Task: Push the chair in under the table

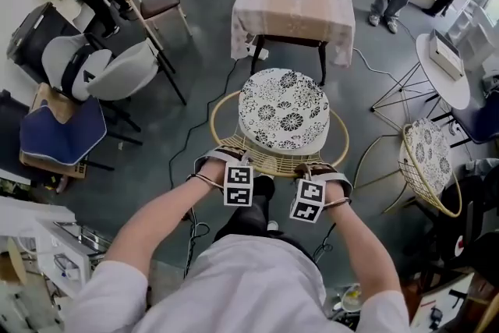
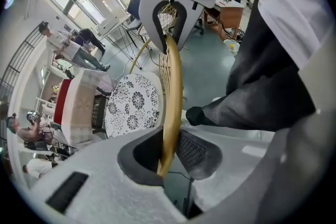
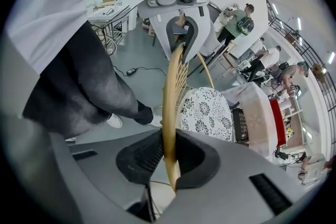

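Chair [image 1: 273, 161] with a golden woven back stands on the grey floor [image 1: 203, 90] directly in front of the person, just short of the table [image 1: 292, 0]. Its seat faces the table and is not under the table top. The table is square and draped in a pale beige cloth, with dark legs showing below the hem. A round cushion [image 1: 282, 109], white with black flowers, covers the chair seat. A second chair [image 1: 425, 164] of the same kind stands off to the right, well apart.

The person's two arms, in white sleeves, reach forward and down to the curved back rim [image 2: 172, 92] of the chair. The left gripper [image 1: 228, 158] holds the rim's left part and the right gripper [image 1: 318, 170] its right part, near each other.

In the left gripper view, the left gripper [image 2: 169, 155] has its jaws narrowed onto the rim, dark pads pressed to both sides. In the right gripper view, the right gripper [image 3: 169, 152] clamps the rim [image 3: 170, 97] in the same way.
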A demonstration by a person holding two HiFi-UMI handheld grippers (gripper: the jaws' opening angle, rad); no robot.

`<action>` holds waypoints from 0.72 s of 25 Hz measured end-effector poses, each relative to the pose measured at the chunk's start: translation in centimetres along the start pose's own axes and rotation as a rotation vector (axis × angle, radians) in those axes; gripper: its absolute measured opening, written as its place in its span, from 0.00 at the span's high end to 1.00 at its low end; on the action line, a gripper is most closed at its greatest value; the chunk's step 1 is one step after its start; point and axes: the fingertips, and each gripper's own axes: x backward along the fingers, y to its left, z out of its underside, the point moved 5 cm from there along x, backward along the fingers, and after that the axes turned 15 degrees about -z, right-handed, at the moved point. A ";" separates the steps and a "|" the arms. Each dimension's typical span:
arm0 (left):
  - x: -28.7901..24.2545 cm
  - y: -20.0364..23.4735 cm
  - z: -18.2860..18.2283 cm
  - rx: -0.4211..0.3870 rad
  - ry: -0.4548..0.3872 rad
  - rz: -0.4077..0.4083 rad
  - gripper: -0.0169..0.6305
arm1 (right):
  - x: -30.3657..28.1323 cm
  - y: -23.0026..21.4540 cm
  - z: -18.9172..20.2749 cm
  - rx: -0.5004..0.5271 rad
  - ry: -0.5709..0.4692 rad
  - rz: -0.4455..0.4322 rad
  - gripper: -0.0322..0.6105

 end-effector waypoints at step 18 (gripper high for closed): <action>-2.8 3.9 0.7 0.012 0.037 -0.004 0.87 | -0.3 -4.5 0.5 -0.031 -0.018 0.014 0.88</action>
